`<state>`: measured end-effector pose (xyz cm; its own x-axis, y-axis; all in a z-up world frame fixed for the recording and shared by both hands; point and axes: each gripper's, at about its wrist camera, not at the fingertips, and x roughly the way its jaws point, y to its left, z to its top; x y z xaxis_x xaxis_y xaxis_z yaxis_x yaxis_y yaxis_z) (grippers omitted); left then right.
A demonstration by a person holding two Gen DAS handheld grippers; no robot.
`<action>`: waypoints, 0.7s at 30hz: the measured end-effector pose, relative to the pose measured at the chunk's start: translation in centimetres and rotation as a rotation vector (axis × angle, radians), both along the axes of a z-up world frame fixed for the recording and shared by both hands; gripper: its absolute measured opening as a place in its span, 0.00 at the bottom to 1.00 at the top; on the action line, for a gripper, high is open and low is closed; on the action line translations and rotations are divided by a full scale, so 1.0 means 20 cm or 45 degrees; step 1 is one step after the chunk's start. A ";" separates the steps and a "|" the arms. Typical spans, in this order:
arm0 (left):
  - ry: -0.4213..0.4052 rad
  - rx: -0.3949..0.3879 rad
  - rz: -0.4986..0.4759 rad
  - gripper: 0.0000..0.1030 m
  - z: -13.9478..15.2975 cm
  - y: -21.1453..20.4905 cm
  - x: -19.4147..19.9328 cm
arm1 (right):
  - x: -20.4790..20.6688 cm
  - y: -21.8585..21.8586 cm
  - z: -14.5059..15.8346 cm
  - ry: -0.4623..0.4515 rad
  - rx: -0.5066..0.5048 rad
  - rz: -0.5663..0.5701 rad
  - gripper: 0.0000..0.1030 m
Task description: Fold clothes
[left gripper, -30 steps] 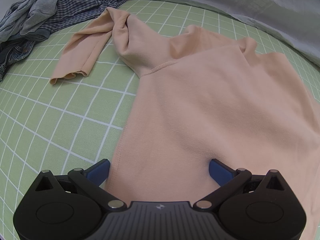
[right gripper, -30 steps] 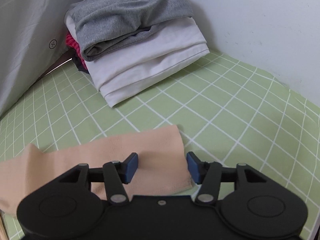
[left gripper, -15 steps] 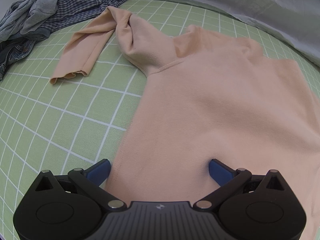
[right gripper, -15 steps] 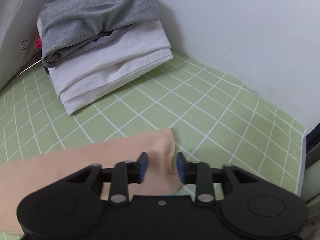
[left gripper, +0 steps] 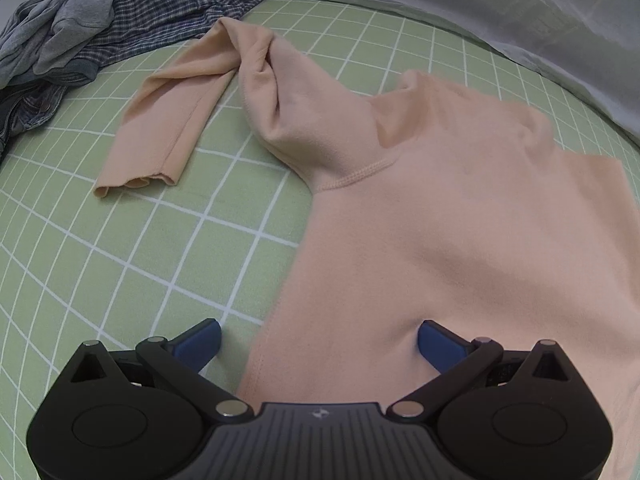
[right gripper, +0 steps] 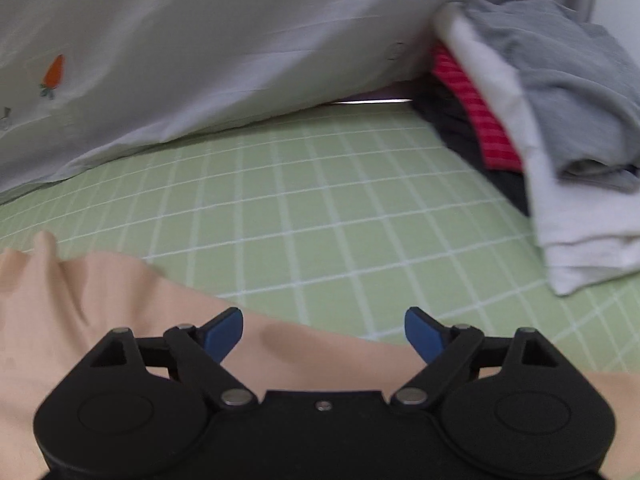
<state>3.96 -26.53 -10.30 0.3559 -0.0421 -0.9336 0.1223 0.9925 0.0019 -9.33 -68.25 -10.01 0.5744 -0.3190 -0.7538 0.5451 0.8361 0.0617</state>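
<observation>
A peach long-sleeved top (left gripper: 460, 216) lies spread on the green checked sheet (left gripper: 100, 248). Its left sleeve (left gripper: 168, 120) is bent back and twisted near the shoulder. My left gripper (left gripper: 318, 340) is open, its blue fingertips straddling the top's lower left side edge, low over the cloth. In the right wrist view the top's edge (right gripper: 120, 300) runs under my right gripper (right gripper: 324, 330), which is open and empty above it.
A heap of unfolded clothes, grey and plaid (left gripper: 100, 20), lies at the far left. A white quilt with carrot prints (right gripper: 200, 60) borders the back. A stack of folded clothes (right gripper: 560, 128) stands at the right.
My right gripper closed on the sleeve end, then opened and let it go while swinging left toward the quilt. The top's right side now lies flatter. The left gripper stayed put and open.
</observation>
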 end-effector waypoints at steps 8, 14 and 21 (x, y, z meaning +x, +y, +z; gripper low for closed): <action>-0.048 -0.005 -0.025 1.00 0.00 0.00 -0.02 | 0.39 0.18 0.00 -0.043 0.056 0.269 0.78; -0.069 -0.006 -0.022 1.00 0.00 -0.01 -0.03 | 0.47 0.27 0.01 -0.018 -0.007 0.543 0.13; -0.095 -0.010 -0.018 1.00 0.01 -0.01 -0.04 | 0.51 0.12 -0.01 -0.010 -0.103 0.399 0.04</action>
